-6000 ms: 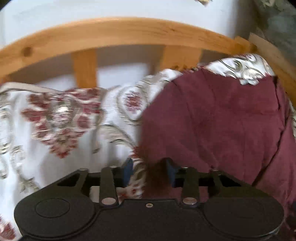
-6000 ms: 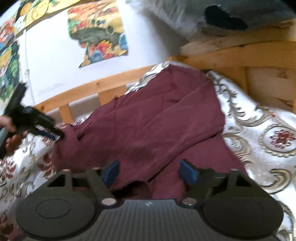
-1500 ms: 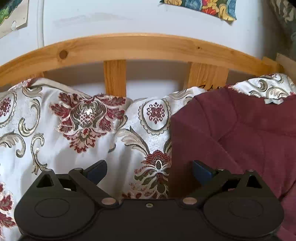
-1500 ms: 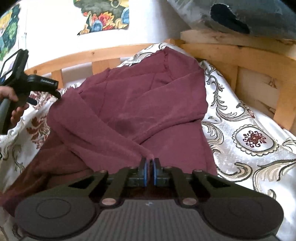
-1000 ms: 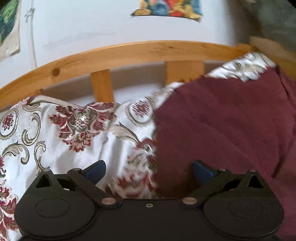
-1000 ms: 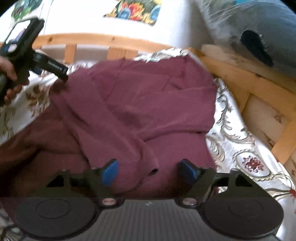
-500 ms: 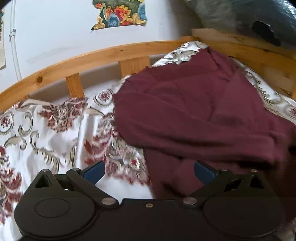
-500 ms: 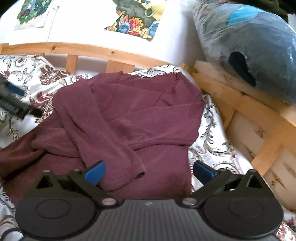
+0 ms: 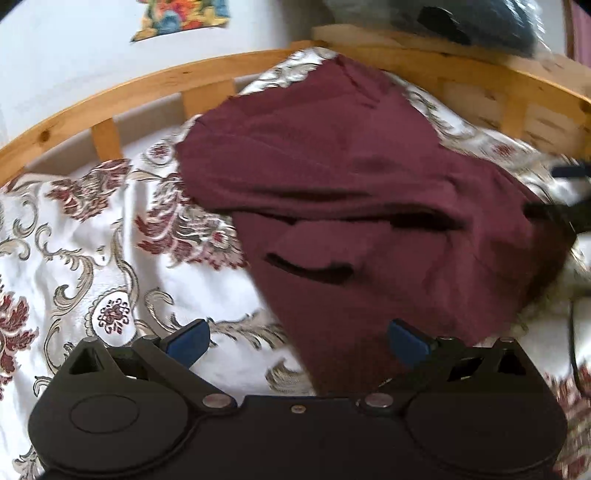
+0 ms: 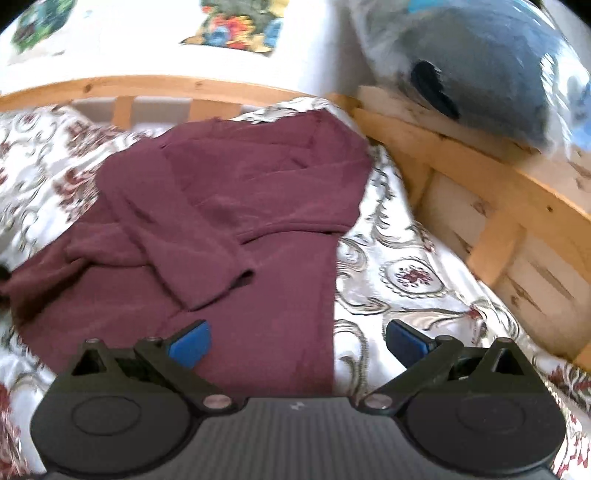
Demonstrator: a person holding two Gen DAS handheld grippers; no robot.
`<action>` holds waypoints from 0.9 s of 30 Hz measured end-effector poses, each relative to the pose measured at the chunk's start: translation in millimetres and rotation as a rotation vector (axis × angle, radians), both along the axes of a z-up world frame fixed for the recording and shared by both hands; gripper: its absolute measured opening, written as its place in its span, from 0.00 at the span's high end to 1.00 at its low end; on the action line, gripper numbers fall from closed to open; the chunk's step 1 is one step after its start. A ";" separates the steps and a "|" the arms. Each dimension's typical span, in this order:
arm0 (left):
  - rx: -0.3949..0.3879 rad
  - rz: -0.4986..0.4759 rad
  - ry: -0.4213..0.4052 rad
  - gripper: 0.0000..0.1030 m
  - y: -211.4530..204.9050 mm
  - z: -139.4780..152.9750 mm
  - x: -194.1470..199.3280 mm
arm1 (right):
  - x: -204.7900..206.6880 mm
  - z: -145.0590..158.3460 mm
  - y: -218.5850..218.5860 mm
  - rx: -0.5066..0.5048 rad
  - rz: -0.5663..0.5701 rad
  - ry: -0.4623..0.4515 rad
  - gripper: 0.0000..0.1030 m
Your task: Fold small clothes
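Observation:
A maroon long-sleeved top point(image 9: 343, 206) lies on a patterned bedspread point(image 9: 92, 236), partly folded, with one sleeve laid across its front point(image 10: 192, 254). My left gripper point(image 9: 297, 341) is open and empty, above the top's near left edge. My right gripper point(image 10: 297, 338) is open and empty, above the top's near right edge; the cloth point(image 10: 258, 206) lies mostly under its left finger. The right gripper shows blurred at the right edge of the left wrist view point(image 9: 561, 210).
A wooden bed rail point(image 10: 480, 177) curves around the far and right sides of the bed. A grey-blue bag in plastic point(image 10: 491, 62) rests on the rail at right. Posters point(image 10: 236, 29) hang on the white wall behind.
The right gripper has let go of the sleeve, opened and pulled back toward the near edge. The left gripper has swung right and back, so the whole top now shows.

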State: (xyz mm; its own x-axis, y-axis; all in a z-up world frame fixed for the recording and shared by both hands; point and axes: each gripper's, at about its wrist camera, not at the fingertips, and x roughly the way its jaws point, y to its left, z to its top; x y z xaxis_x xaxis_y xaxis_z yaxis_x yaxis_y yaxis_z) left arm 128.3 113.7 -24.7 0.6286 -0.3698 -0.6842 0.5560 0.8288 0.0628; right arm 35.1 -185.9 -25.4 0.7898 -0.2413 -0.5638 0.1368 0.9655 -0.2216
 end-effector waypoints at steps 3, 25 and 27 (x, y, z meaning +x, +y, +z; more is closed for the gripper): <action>0.047 -0.061 0.030 0.01 -3.4 -7.0 -6.1 | 0.2 -4.1 -5.4 0.031 -0.013 0.017 0.00; 0.308 -0.119 -0.279 0.20 -33.0 -25.8 -13.4 | 8.8 -13.1 5.2 0.034 0.040 0.065 0.00; 0.284 -0.134 -0.297 0.29 -29.8 -23.7 -17.7 | 9.1 -14.2 6.1 0.035 0.044 0.072 0.00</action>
